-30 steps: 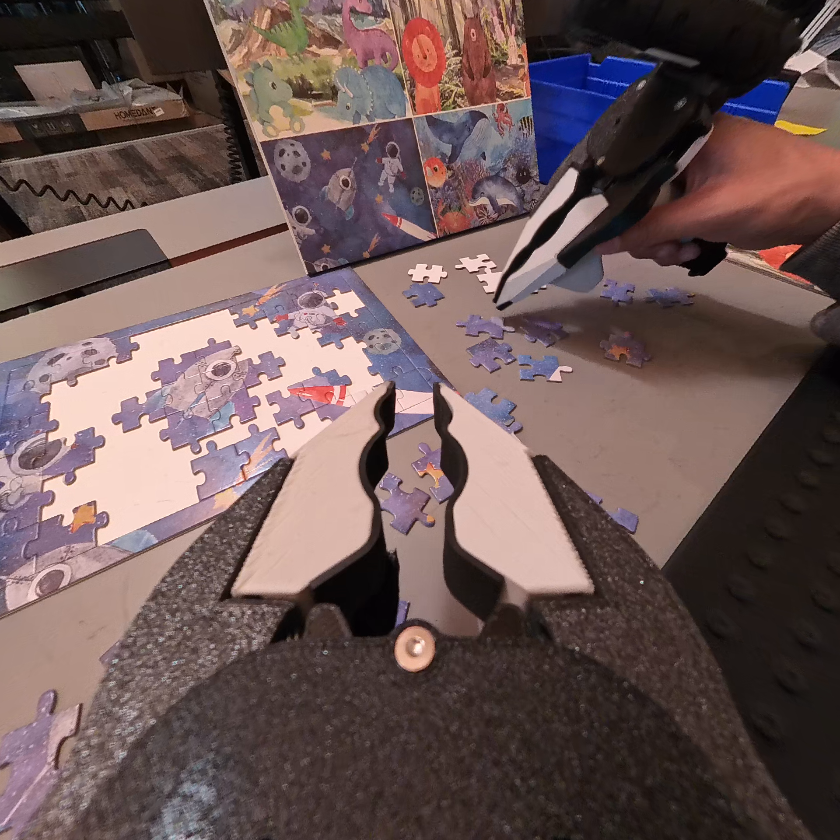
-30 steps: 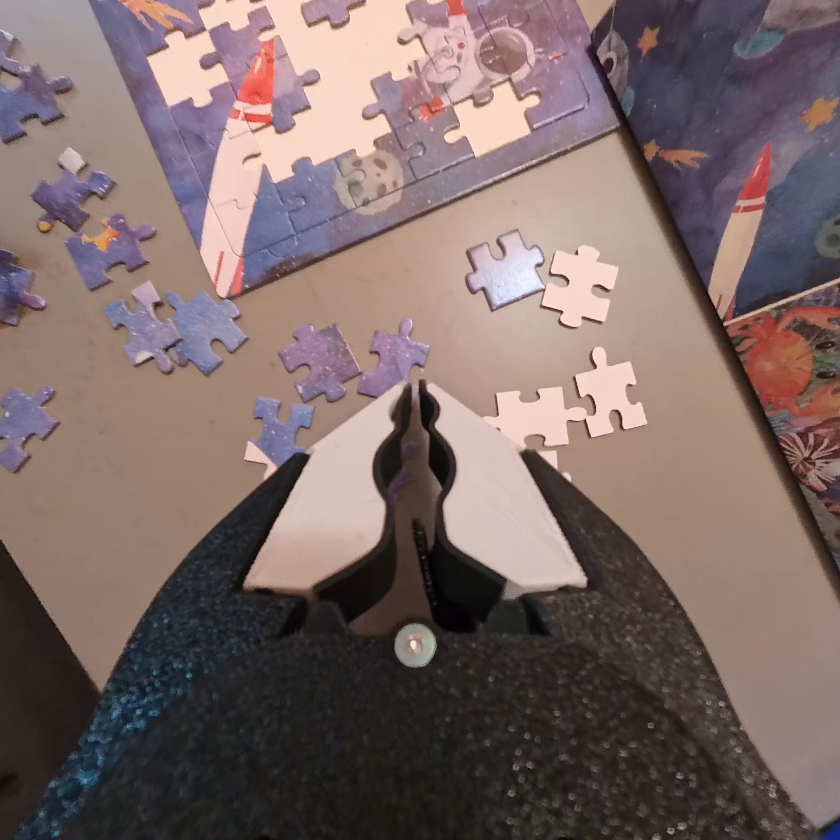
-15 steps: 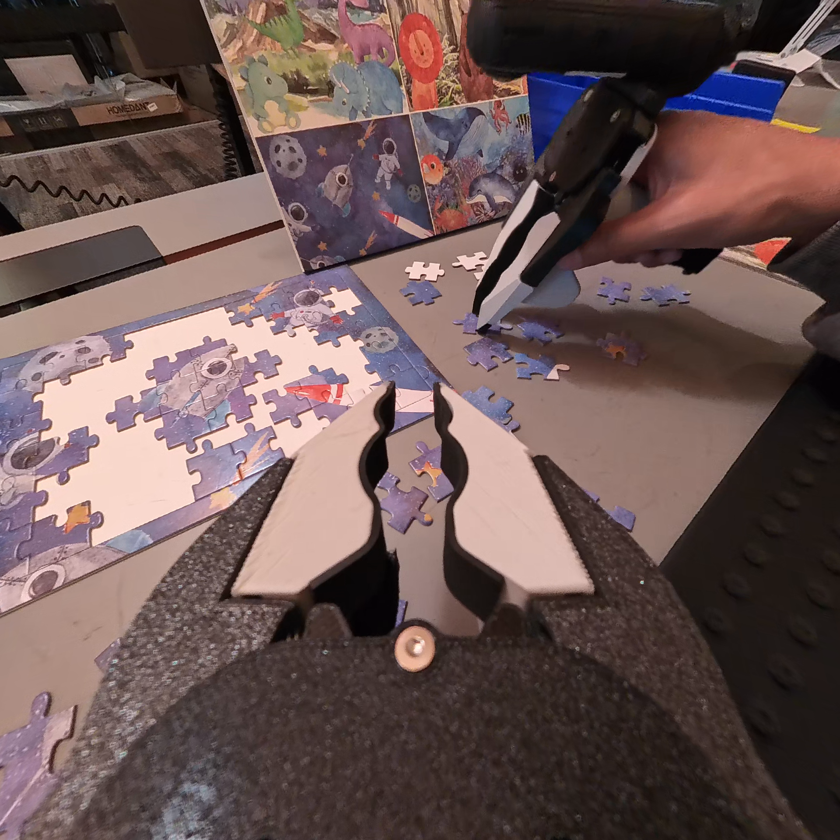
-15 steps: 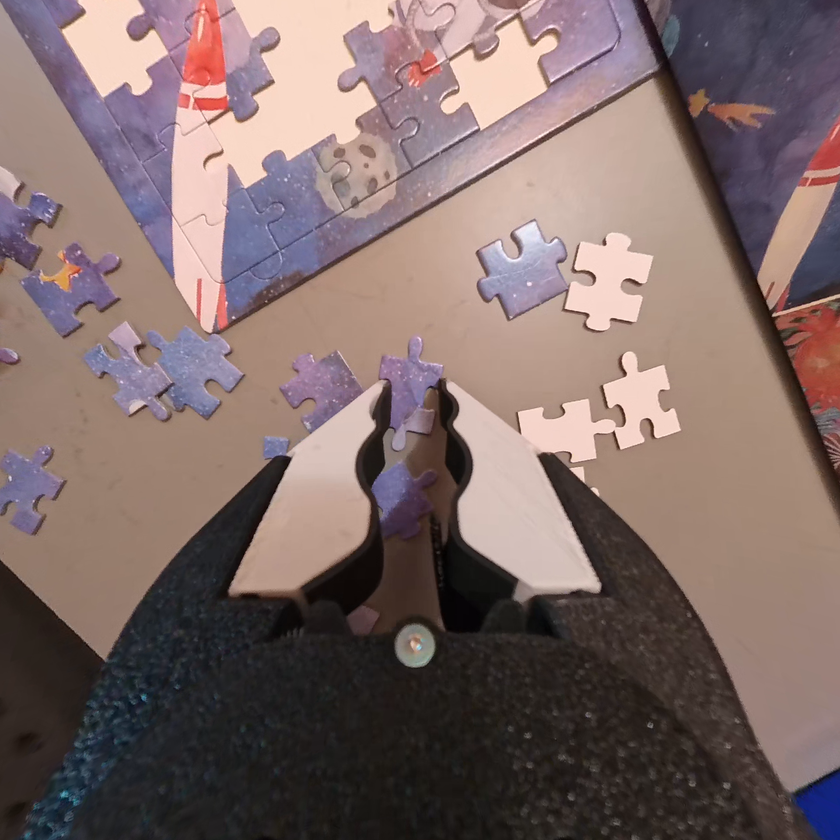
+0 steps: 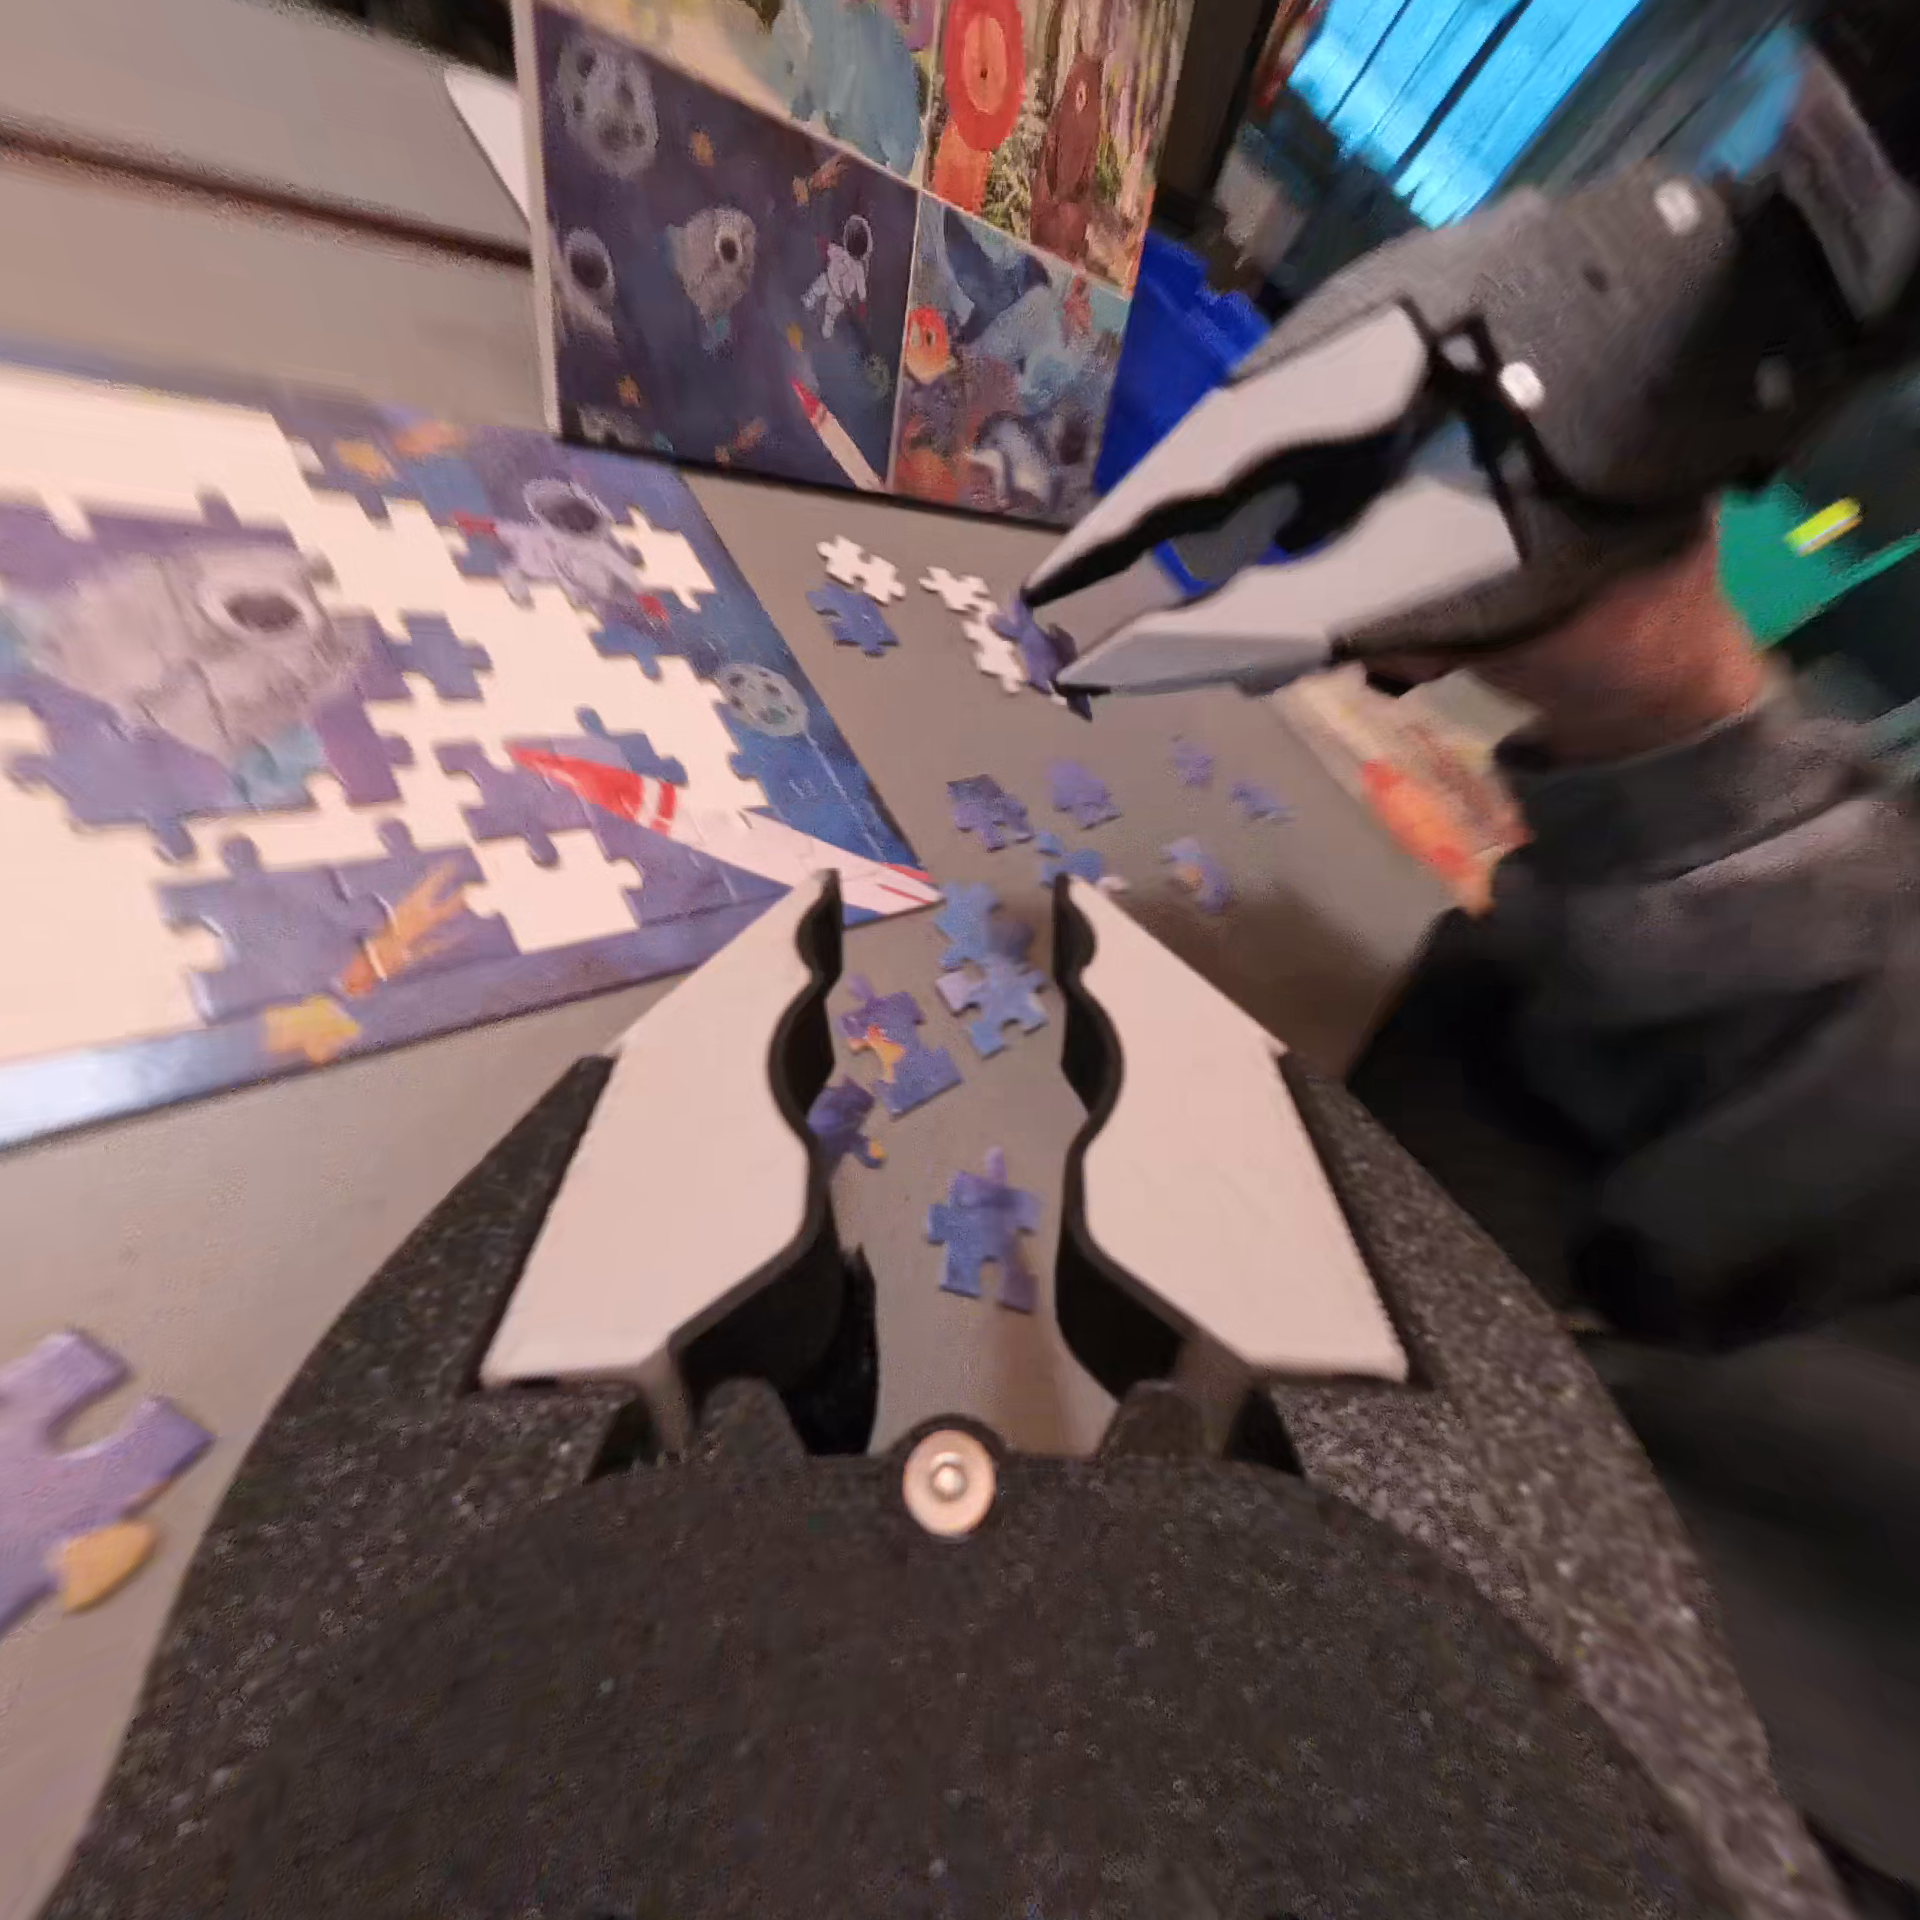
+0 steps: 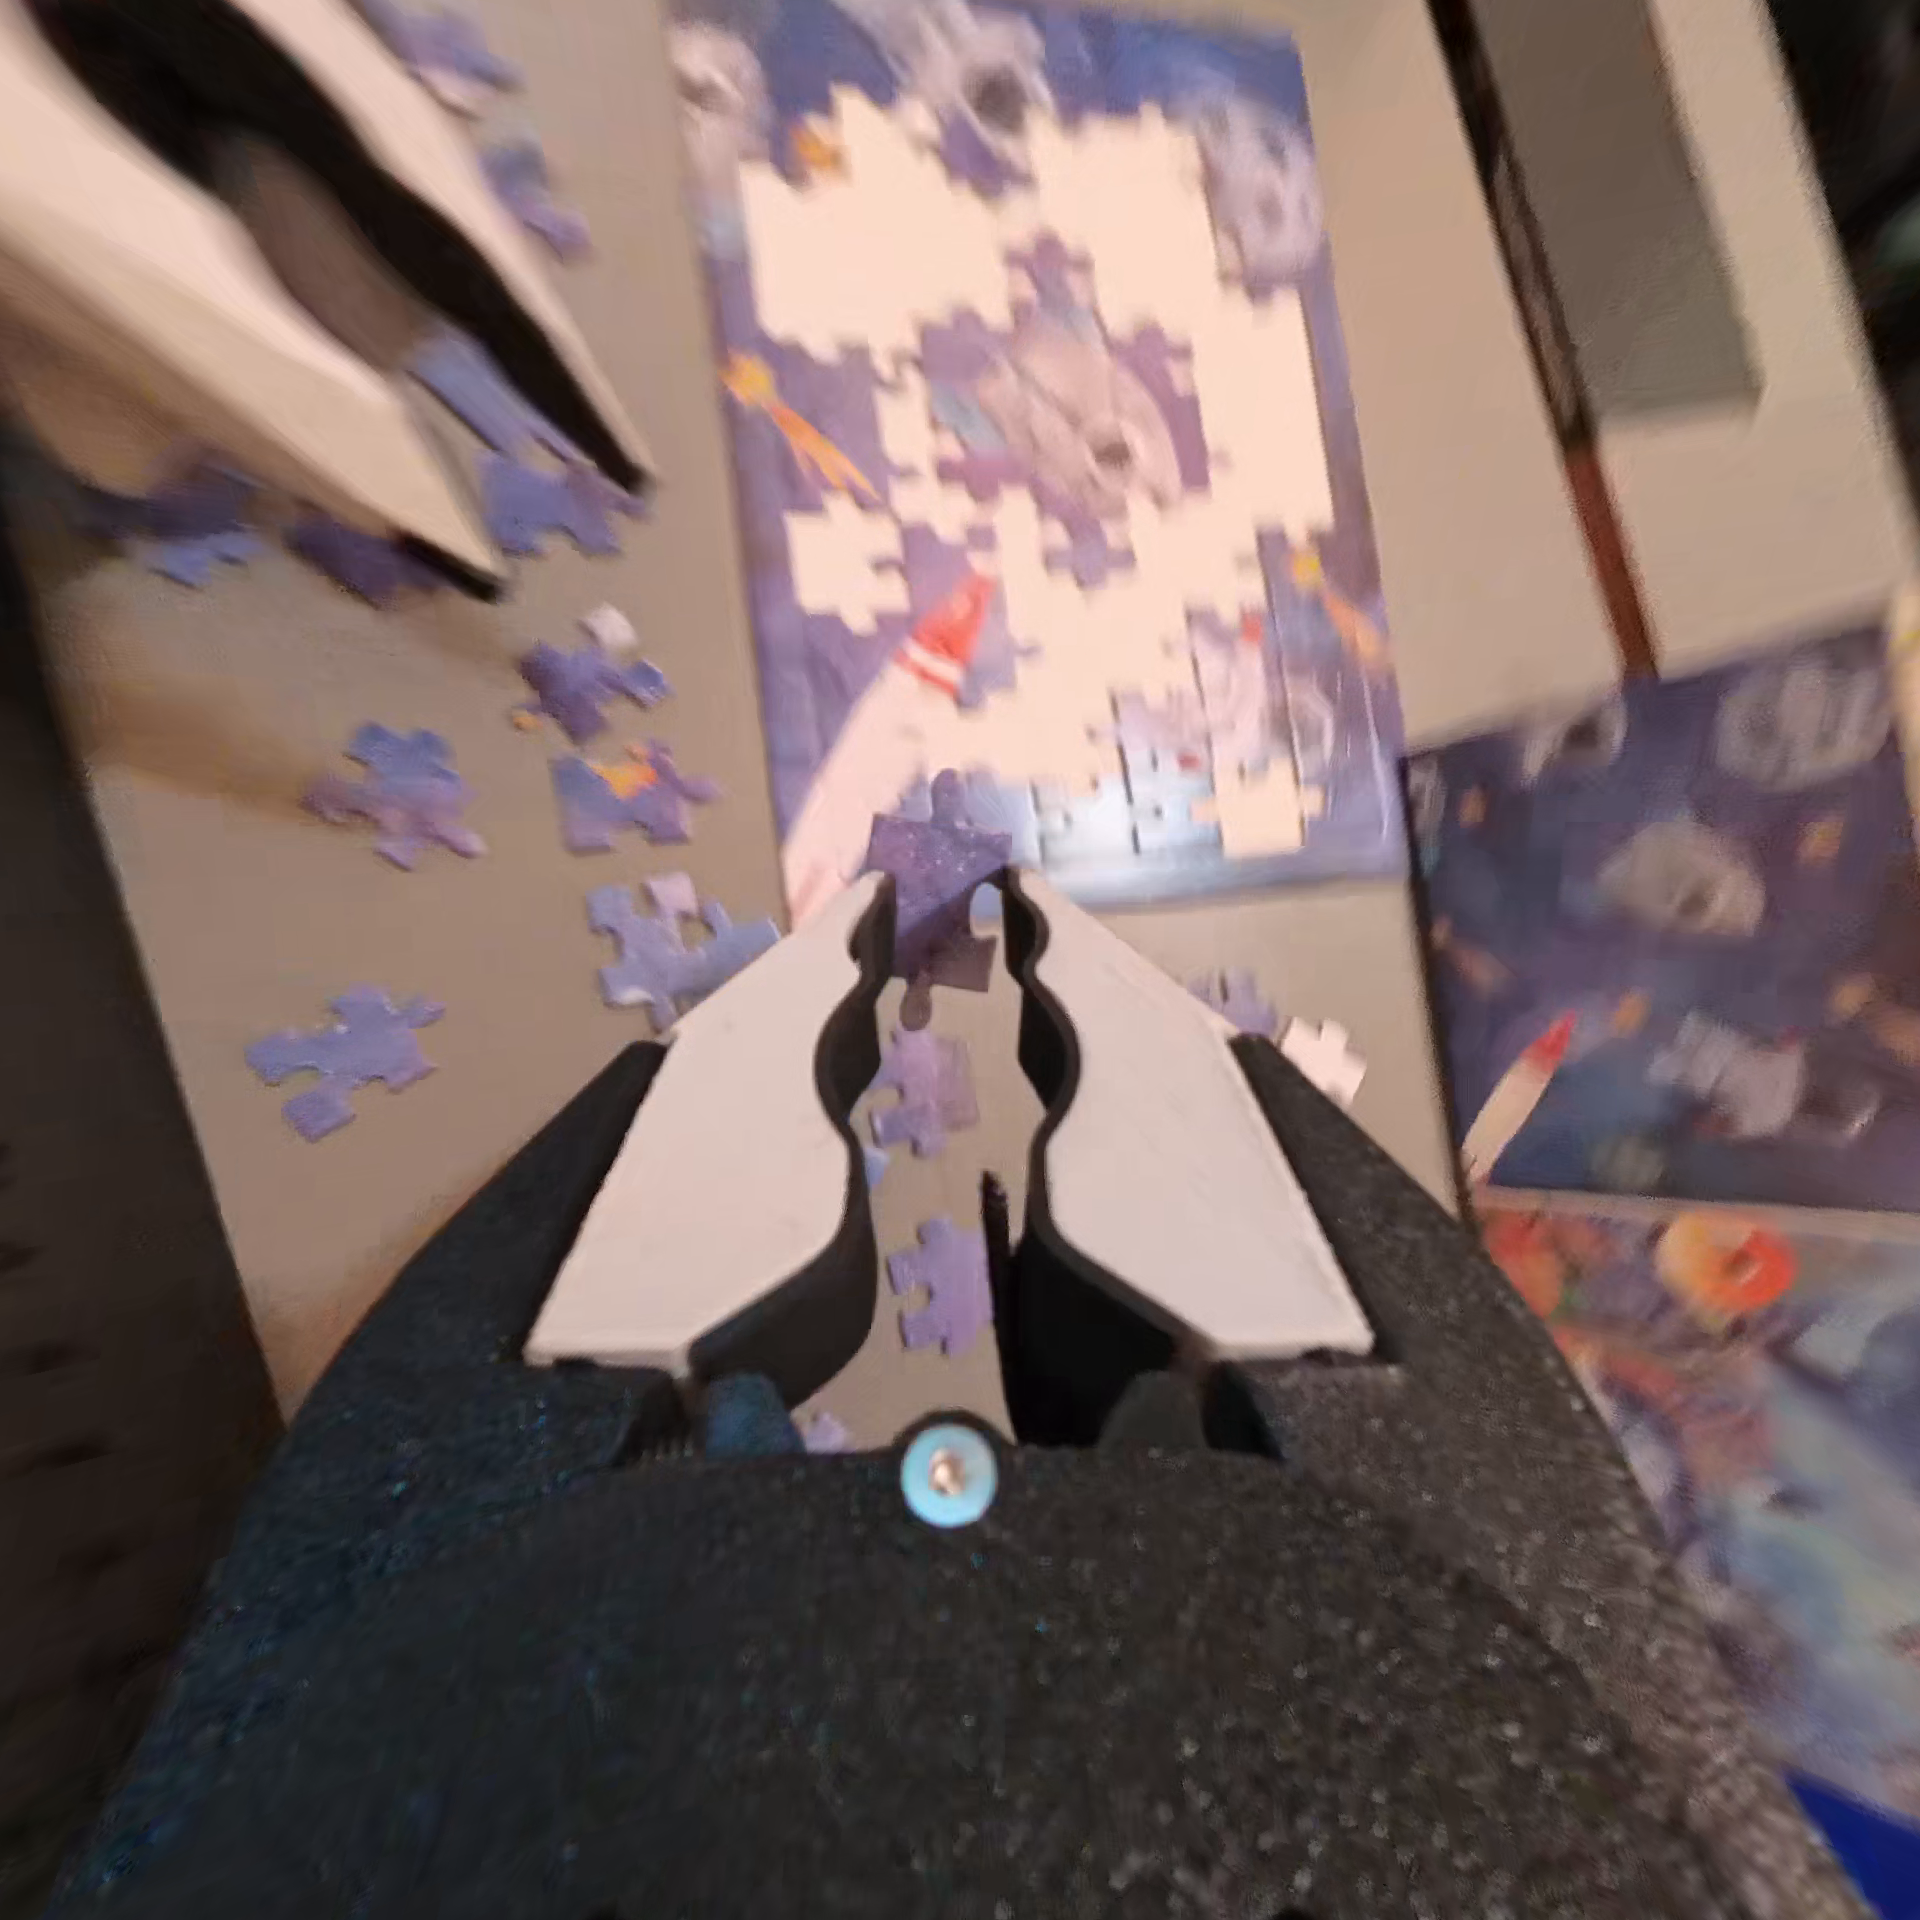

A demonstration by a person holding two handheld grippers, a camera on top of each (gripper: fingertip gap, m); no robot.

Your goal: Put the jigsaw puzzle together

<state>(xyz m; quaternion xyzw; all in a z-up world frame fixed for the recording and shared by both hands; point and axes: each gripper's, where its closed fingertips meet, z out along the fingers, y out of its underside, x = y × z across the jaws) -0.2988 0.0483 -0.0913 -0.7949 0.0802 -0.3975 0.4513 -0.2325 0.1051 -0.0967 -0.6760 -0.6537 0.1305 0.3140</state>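
Observation:
The half-built space jigsaw [image 5: 343, 727] lies flat on the grey table, with white gaps in its middle; it also shows in the right wrist view [image 6: 1039, 468]. My right gripper [image 6: 940, 883] is shut on a purple puzzle piece [image 6: 935, 873] and holds it above the table near the puzzle's lower edge. The left wrist view shows that gripper [image 5: 1049, 639] with the piece [image 5: 1034, 644] at its tips. My left gripper [image 5: 940, 894] is open and empty above loose blue pieces [image 5: 987, 987].
The picture box [image 5: 831, 270] stands behind the puzzle; it also shows in the right wrist view [image 6: 1683, 914]. Loose blue and white pieces [image 6: 395, 790] are scattered right of the puzzle. A blue bin [image 5: 1174, 353] stands behind. A person's dark sleeve [image 5: 1683, 935] is at right.
My right gripper closed on a purple piece, lifted it off the table and swung toward the puzzle. My left gripper opened wider and shifted; both views are blurred by motion.

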